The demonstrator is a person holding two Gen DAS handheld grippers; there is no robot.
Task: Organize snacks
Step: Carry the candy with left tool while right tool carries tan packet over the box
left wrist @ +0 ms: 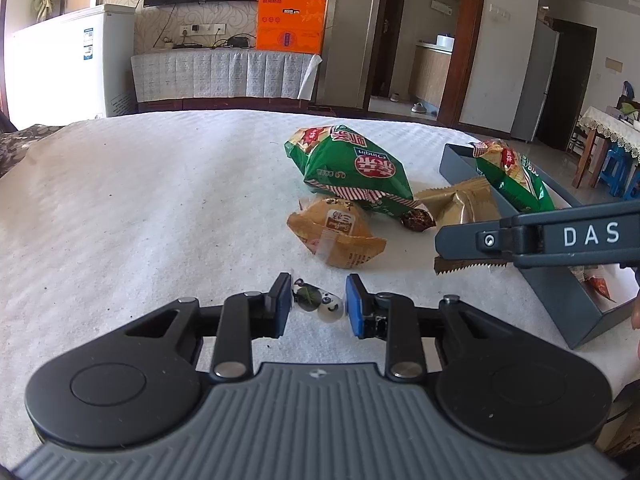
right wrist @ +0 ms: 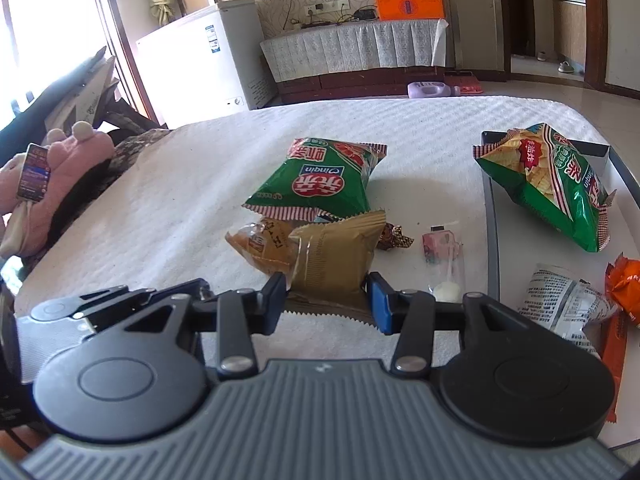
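gold packet [right wrist: 334,258], creased, serrated end seam

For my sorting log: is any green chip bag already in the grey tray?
Yes, one green chip bag lies in the grey tray.

A green chip bag [right wrist: 320,178] lies flat mid-bed, with a tan pastry packet [right wrist: 262,246], a gold pouch [right wrist: 336,258] and a small brown candy [right wrist: 394,236] crowded against its near edge. A second green chip bag [right wrist: 548,184] rests in the grey tray [right wrist: 490,216].
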